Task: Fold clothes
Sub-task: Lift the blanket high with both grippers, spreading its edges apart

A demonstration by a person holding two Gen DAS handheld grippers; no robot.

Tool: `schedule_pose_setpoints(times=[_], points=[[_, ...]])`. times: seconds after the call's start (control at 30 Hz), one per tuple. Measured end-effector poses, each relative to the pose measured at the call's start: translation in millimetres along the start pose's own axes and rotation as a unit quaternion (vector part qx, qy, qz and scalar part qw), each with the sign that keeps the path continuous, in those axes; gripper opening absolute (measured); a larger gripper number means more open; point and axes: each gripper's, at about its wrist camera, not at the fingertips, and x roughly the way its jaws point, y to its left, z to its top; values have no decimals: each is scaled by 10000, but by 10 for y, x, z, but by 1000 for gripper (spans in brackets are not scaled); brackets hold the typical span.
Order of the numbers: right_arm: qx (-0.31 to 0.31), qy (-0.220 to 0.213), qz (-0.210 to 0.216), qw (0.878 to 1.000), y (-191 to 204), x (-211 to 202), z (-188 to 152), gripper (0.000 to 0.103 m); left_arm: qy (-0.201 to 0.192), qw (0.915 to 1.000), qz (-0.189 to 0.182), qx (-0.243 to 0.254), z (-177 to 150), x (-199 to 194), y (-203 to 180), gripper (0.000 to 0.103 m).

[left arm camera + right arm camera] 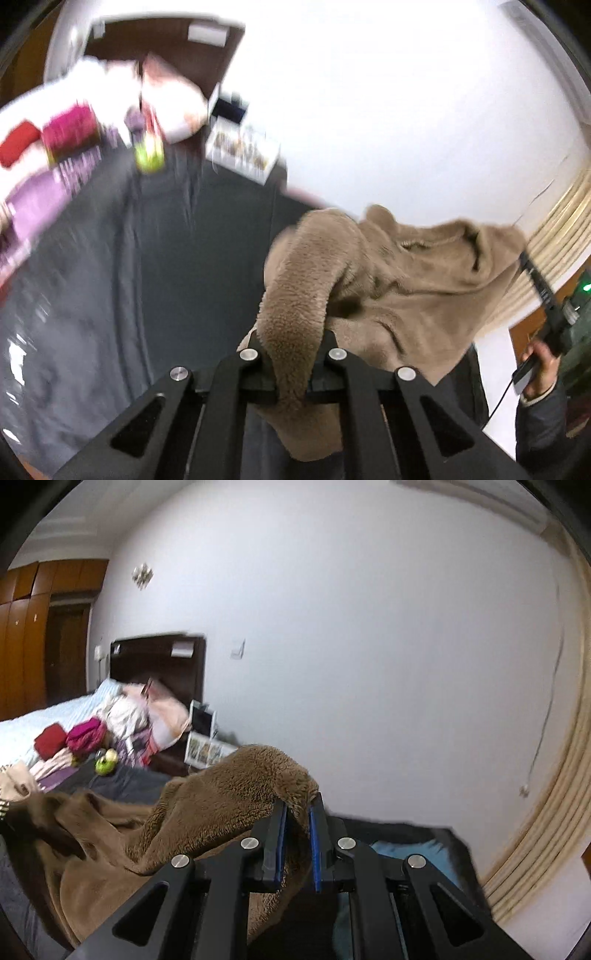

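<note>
Fleece garment point(388, 273) (brown, plush, rumpled) hangs pinched in both left claw point(291, 345) and right claw point(297, 805).

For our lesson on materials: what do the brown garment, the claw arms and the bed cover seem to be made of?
Brown garment: probably fleece or plush, given its short fuzzy matte pile. Arms of the left claw and right claw: hard matte black, plastic or coated metal, with shiny silver pivot pins. Dark grey bed cover: looks like smooth woven cloth, softly creased.
</note>
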Motion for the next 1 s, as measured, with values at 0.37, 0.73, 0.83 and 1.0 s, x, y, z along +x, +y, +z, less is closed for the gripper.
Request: schedule_pose_setpoints(times=[0.37, 0.73, 0.83, 1.0], points=[[303, -1279, 808, 9880, -552, -827, 670, 1, -2089, 9697, 510, 1162, 374, -1768, -994, 9], [366, 468, 2869, 9561, 146, -182, -500, 96, -2490, 9538, 944, 1391, 363, -2307, -1230, 9], [177, 833, 3459, 9344, 442, 19, -702, 96, -2708, 9422, 852, 1782, 427, -2671, -1407, 9], [50, 1152, 4323, 8944, 933, 210, -917, 96, -2931, 9194, 727, 2520, 569, -3246, -1781, 9]])
